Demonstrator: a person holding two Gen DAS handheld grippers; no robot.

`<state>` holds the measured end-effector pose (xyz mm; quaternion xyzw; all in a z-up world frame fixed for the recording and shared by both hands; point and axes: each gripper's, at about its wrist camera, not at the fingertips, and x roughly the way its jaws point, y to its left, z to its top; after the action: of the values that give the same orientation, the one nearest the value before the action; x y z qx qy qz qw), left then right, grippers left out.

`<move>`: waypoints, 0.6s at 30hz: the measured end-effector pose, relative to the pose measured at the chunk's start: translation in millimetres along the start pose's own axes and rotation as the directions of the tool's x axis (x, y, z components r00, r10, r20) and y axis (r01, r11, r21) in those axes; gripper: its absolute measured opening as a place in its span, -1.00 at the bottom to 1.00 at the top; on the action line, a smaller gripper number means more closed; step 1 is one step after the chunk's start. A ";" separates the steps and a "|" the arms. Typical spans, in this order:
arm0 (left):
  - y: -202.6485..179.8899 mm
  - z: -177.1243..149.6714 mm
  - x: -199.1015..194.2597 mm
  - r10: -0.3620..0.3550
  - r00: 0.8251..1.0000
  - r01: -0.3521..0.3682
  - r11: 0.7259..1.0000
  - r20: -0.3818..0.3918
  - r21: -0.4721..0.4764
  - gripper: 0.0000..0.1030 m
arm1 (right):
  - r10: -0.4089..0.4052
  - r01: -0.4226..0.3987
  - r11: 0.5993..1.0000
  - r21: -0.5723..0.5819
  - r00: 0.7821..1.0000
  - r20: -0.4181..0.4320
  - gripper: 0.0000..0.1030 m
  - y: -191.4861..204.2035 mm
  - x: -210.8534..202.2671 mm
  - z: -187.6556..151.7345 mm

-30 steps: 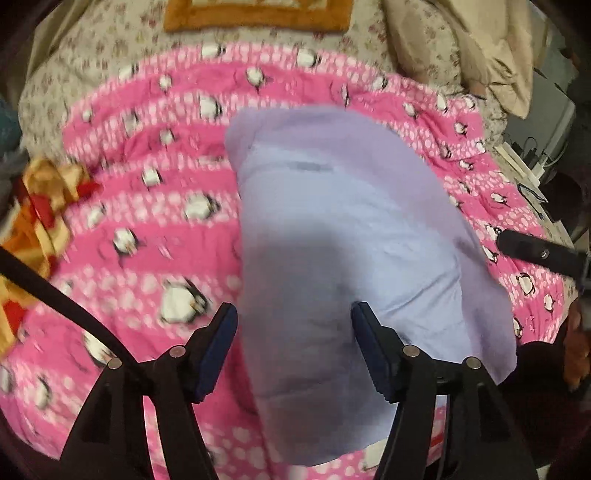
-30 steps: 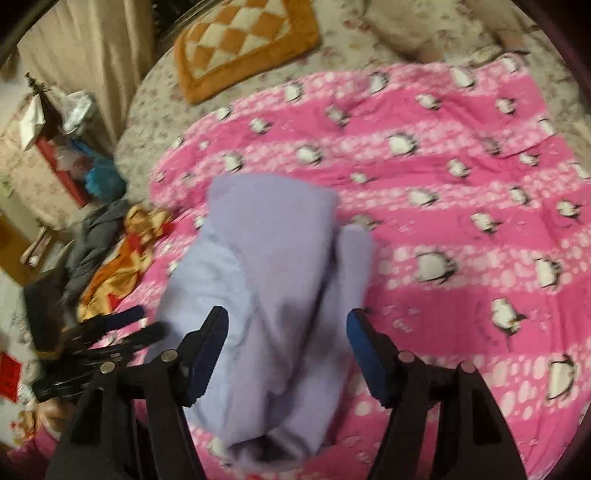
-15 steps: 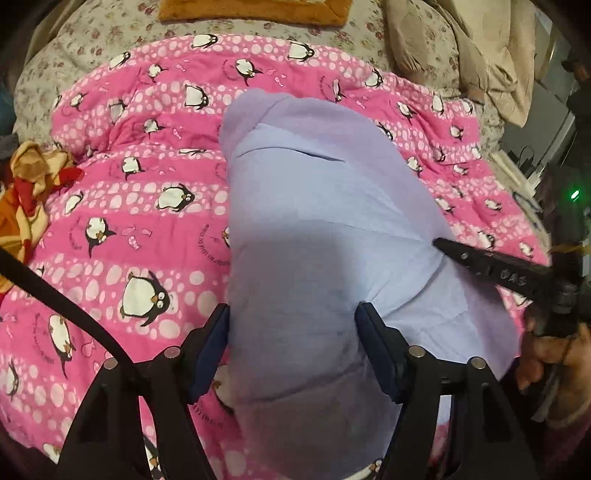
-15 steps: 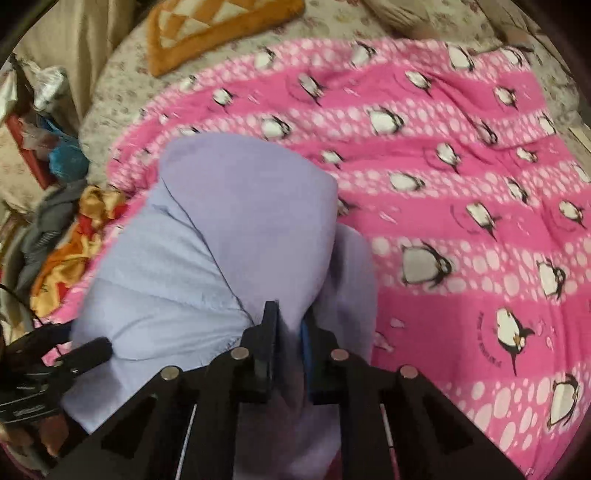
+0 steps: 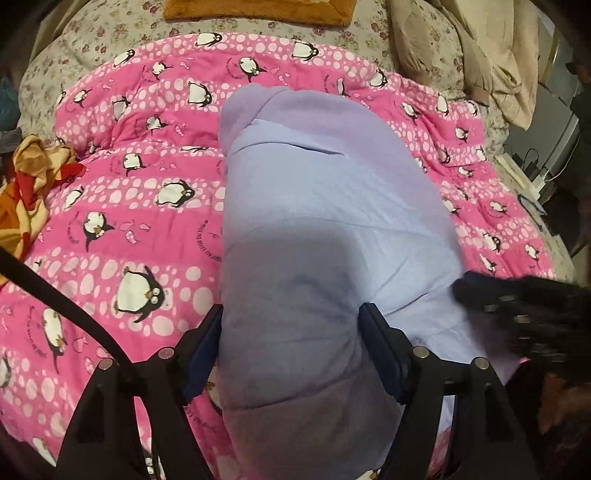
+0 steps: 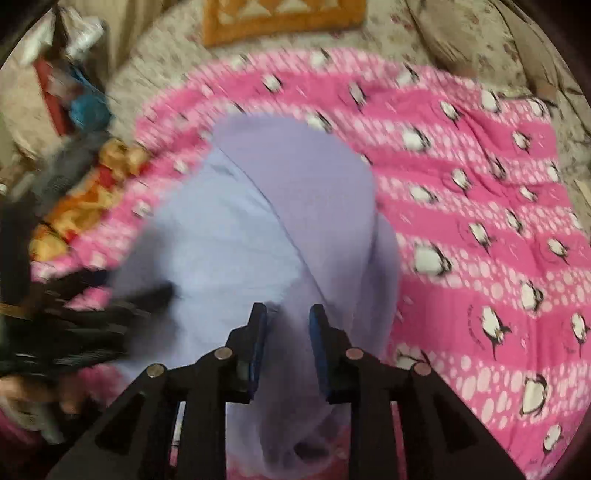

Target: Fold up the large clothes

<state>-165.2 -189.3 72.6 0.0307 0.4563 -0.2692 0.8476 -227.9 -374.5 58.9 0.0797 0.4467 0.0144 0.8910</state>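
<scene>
Our left claw (image 5: 291, 347) has its jaws spread wide and opening, with the lilac garment (image 5: 325, 229) bulging up between the two blue pads; the pads sit beside the cloth edges and we cannot tell if they press on it. Our right claw (image 6: 288, 343) shows jaws at a narrow gap, opening, with a fold of the same lilac garment (image 6: 258, 229) lying between the pads; whether the pads touch the cloth, we cannot tell, that view is blurred. We see the garment laid lengthwise down the middle of the pink penguin blanket (image 5: 122, 206), folded into a long thick bundle, a darker lilac rounded end at the far side, paler panel on top, near end running under both claws. In the left view the right claw (image 5: 517, 306) comes in from the right edge as a dark blur over the garment's near right corner. In the right view the left claw (image 6: 110, 314) is a dark smear at the left, over the garment's edge. An orange-red patterned cloth (image 5: 26, 184) is bunched at the blanket's left edge. An orange cushion (image 6: 284, 18) lies beyond the blanket on the floral bedsheet (image 5: 92, 44). Beige bedding (image 5: 480, 48) is piled at far right.
</scene>
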 end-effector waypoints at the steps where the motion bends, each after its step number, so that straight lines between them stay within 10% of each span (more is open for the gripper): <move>1: -0.4 -0.5 0.1 0.005 1.000 -0.005 1.000 0.003 -0.005 -0.13 | -0.003 0.003 1.000 0.021 1.000 -0.013 -0.55 -5.2 10.0 -1.9; 6: -5.2 -1.2 -7.7 0.065 0.998 -0.065 0.998 0.012 0.011 -0.14 | 0.000 -0.001 1.000 0.023 1.000 0.024 -0.45 -0.5 -3.8 1.7; 10: -4.9 -4.3 -18.6 0.092 0.995 -0.092 0.996 0.043 0.007 -0.14 | -0.041 0.039 0.999 0.019 0.996 0.075 0.25 10.3 -19.1 2.0; 18: -2.7 -7.7 -26.6 0.116 0.992 -0.116 0.993 0.057 -0.003 -0.14 | -0.036 0.033 0.999 0.026 0.992 0.119 0.25 24.9 -26.0 18.7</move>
<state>-184.0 -177.9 89.7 0.0498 0.4295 -0.2203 0.8744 -227.4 -354.9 94.4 0.0832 0.3940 -0.0114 0.9153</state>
